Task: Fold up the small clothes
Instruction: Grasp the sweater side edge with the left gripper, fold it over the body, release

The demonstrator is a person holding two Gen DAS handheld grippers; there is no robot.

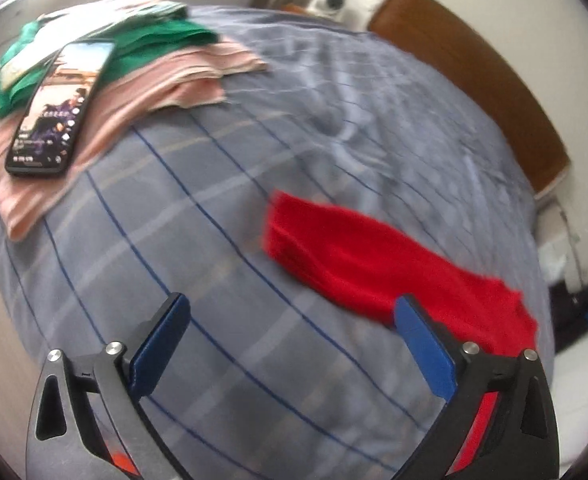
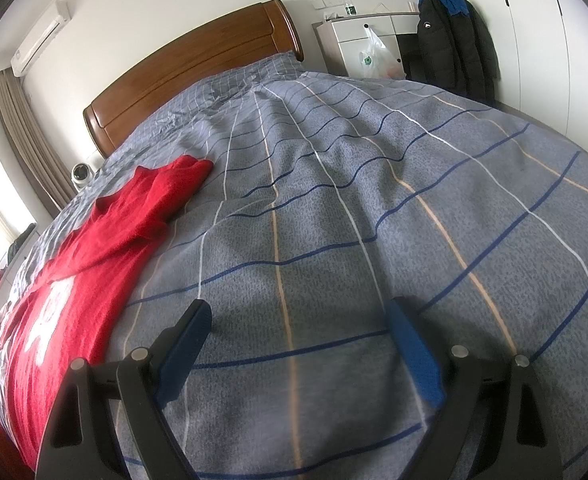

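A red knitted garment [image 1: 357, 264] lies spread on the grey checked bedcover [image 1: 214, 216], one sleeve reaching toward the middle of the bed. In the left wrist view my left gripper [image 1: 292, 308] hovers above the cover with its blue pads wide apart and nothing between them; the red cloth passes behind its right finger [image 1: 421, 344]. The right wrist view shows the same red garment [image 2: 94, 248] along the left side, white lettering on its front. My right gripper [image 2: 297, 316] stands open over bare bedcover [image 2: 373, 220], to the right of the garment.
A stack of folded clothes, green [image 1: 146, 48] on pink [image 1: 106, 116], sits at the far left of the bed with a phone [image 1: 60, 108] lying on it. A wooden headboard [image 2: 190, 72], a white dresser [image 2: 365, 44] and a hanging dark jacket [image 2: 449, 40] stand beyond.
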